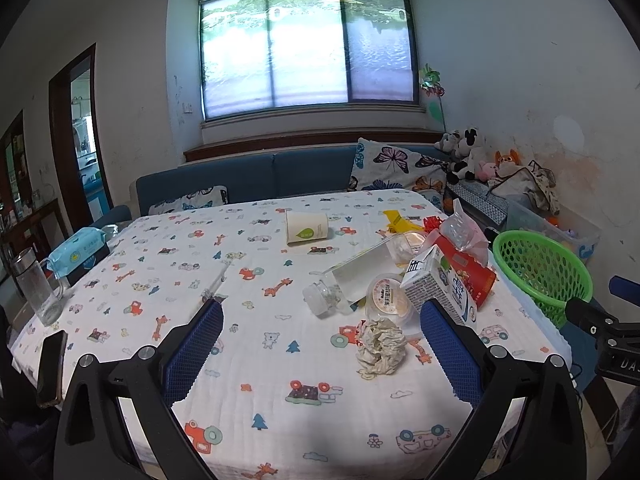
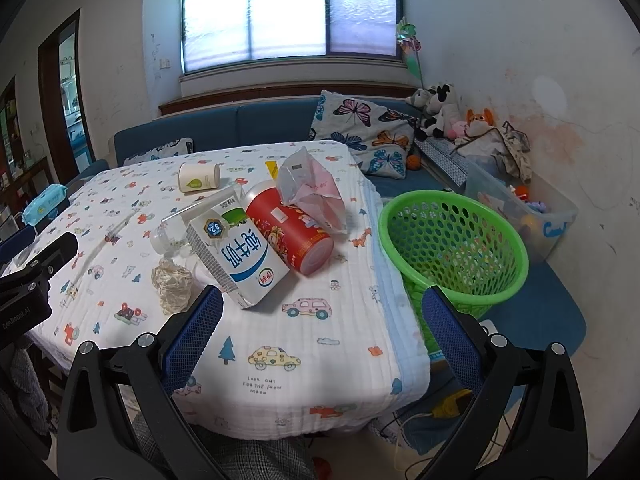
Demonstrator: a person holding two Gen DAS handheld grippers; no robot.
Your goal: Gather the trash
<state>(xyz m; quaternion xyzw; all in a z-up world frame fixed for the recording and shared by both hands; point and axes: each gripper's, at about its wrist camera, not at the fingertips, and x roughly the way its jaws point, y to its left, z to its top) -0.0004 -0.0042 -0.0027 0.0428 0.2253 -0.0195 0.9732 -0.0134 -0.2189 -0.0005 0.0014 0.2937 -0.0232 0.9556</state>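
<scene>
Trash lies on the table's right side: a crumpled paper ball (image 1: 380,346) (image 2: 173,282), a white milk carton (image 1: 442,286) (image 2: 236,254), a red can (image 2: 290,228) (image 1: 466,266), a clear plastic bottle (image 1: 352,276), a jelly cup (image 1: 388,295), a plastic bag (image 2: 310,184) and a paper cup (image 1: 307,227) (image 2: 199,177). A green mesh basket (image 2: 452,248) (image 1: 540,268) stands beside the table's right edge. My left gripper (image 1: 322,308) is open and empty, with the paper ball between its fingers, nearer the right one. My right gripper (image 2: 322,296) is open and empty in front of the carton.
A cartoon-print cloth covers the table (image 1: 240,264). At its left edge are a wet-wipes pack (image 1: 78,248), a glass bottle (image 1: 38,288) and a phone (image 1: 52,368). A blue sofa (image 1: 280,172) with butterfly cushions stands behind; a clear toy bin (image 2: 524,208) sits past the basket.
</scene>
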